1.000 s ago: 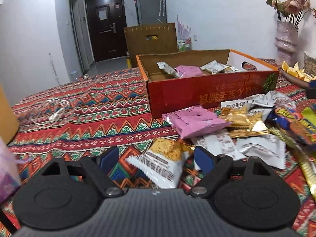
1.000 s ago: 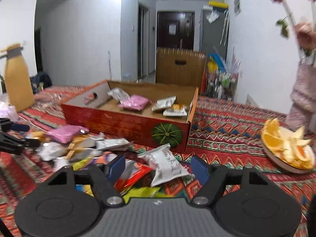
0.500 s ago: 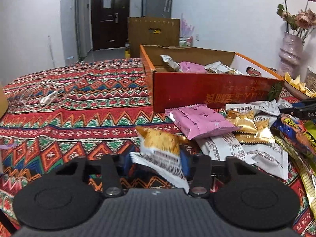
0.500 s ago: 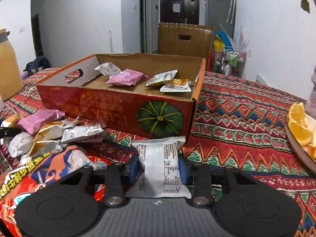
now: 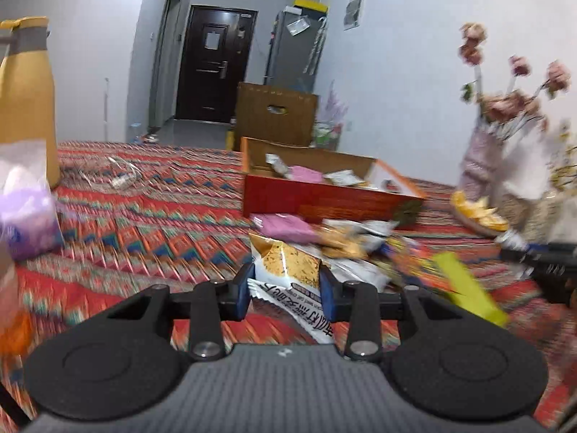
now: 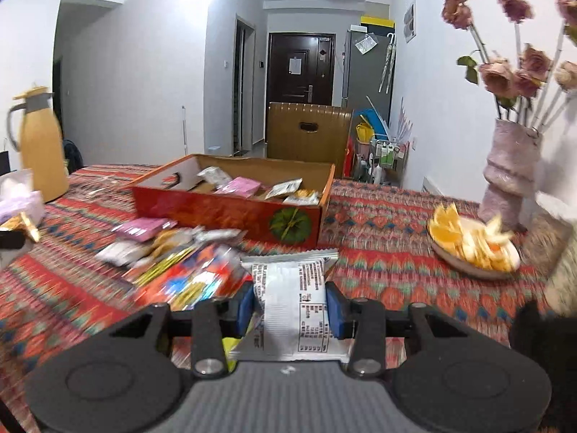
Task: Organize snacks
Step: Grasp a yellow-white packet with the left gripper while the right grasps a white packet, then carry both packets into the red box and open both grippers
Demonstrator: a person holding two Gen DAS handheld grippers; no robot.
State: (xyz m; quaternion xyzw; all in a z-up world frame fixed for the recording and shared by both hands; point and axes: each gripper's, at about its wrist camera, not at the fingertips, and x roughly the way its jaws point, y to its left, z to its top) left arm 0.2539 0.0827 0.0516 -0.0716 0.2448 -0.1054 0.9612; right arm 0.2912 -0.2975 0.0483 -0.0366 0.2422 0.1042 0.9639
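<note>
A gold-and-white snack packet (image 5: 285, 263) is lifted off the patterned cloth. My left gripper (image 5: 285, 285) is closing tight on it, blue pads pressing both sides. A white printed packet (image 6: 288, 288) is held upright in my right gripper (image 6: 290, 306), which is shut on it. Ahead stands the open red cardboard box (image 5: 324, 198) (image 6: 223, 213) with several packets inside. A loose pile of snacks (image 5: 346, 241) (image 6: 173, 249) lies on the cloth in front of the box: pink, gold, white and colourful wrappers.
A yellow thermos jug (image 5: 25, 101) and a purple-white bag (image 5: 25, 209) stand at the left. A plate of orange slices (image 6: 472, 245) and a vase of dried roses (image 6: 508, 173) sit at the right. A white cable (image 5: 119, 173) lies on the cloth.
Both grippers closed on their packets, lifted them and drew back from the box. The box and pile now look farther away, and the thermos and vase have come into view.
</note>
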